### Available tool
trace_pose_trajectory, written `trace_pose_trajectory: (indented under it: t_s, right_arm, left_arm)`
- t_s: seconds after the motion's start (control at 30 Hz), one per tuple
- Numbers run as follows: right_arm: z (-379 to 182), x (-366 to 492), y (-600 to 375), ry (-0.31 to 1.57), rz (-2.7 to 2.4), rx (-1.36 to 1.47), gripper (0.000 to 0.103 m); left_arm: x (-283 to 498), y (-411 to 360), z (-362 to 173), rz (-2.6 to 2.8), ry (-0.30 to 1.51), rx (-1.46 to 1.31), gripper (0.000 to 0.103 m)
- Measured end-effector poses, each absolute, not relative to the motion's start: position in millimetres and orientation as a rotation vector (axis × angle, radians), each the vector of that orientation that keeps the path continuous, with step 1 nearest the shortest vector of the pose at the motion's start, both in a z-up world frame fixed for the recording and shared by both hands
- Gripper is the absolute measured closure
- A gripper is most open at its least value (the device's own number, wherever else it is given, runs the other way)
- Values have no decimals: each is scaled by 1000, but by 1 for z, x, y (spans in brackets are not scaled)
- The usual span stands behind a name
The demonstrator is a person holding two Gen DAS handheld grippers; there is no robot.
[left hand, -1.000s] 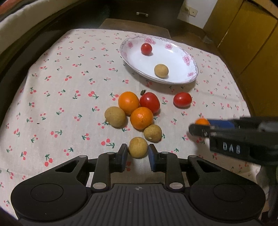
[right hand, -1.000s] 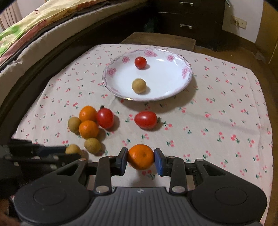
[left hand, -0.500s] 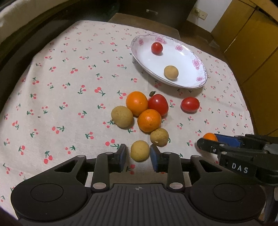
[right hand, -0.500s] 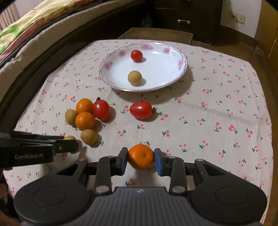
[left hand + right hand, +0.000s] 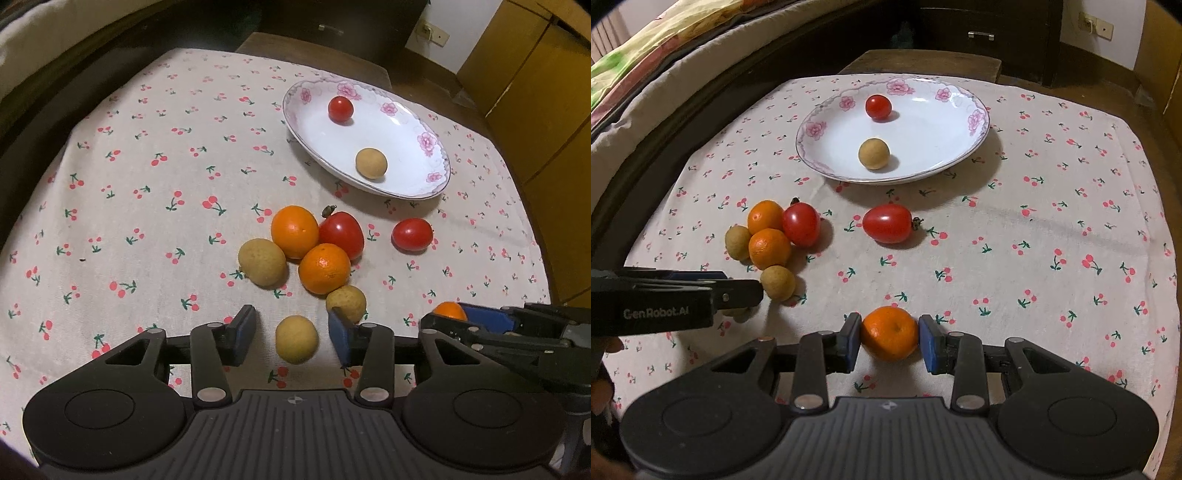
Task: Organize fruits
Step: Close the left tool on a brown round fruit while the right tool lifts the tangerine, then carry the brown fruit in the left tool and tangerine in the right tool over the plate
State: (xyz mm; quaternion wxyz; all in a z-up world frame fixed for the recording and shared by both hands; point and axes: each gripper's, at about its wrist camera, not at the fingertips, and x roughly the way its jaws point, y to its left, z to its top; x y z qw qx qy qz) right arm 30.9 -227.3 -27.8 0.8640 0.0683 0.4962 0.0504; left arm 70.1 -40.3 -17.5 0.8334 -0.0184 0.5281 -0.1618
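- Left wrist view: left gripper [image 5: 291, 338] jaws opening, tan round fruit [image 5: 296, 339] lying loose between the pads, touching neither.
- Right gripper [image 5: 889, 338] clamped on a small orange [image 5: 889, 333], both pads pressing it.
- Cherry-print tablecloth [image 5: 1034, 229] under both; fruit cluster [image 5: 306, 247] just ahead of left gripper.
- Floral white plate [image 5: 827, 147] farther ahead, holding a cherry tomato [image 5: 878, 107] and a tan fruit [image 5: 874, 153].
- Dark drawers [image 5: 982, 33], bedding beyond.

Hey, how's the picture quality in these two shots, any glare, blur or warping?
Left wrist view: sharp, with strong fisheye bending of the tablecloth edges, dark corners, and a small glare spot on the nearest orange. Right wrist view: equally sharp and warped; the plate throws a soft shadow to its right, and the lone tomato shows a highlight.
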Motion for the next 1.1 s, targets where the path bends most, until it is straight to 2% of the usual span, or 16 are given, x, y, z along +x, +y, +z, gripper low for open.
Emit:
trace_pose_trajectory:
  t_s: [0.6,0.7,0.8,0.87,1.1]
  right_arm:
    - [-28,31,-222,1049,105,107,68]
    - [-28,30,-223,1047,94,93,68]
    - [-27,29,-221,1046,89,64,69]
    - [-26,27,-219,1043,87,41,69]
    - [-21,23,-220,1034,94,56,69]
  left_arm:
    - [63,-40,-15,-354,1121,-10,52]
    - [62,-41,-17,-341,1120,7,55]
    - [62,-42,-17,-328,1116,28,66]
    - [61,-42,-16,-331,1117,25,69]
    - [59,-41,-13,-330,1116,25,71]
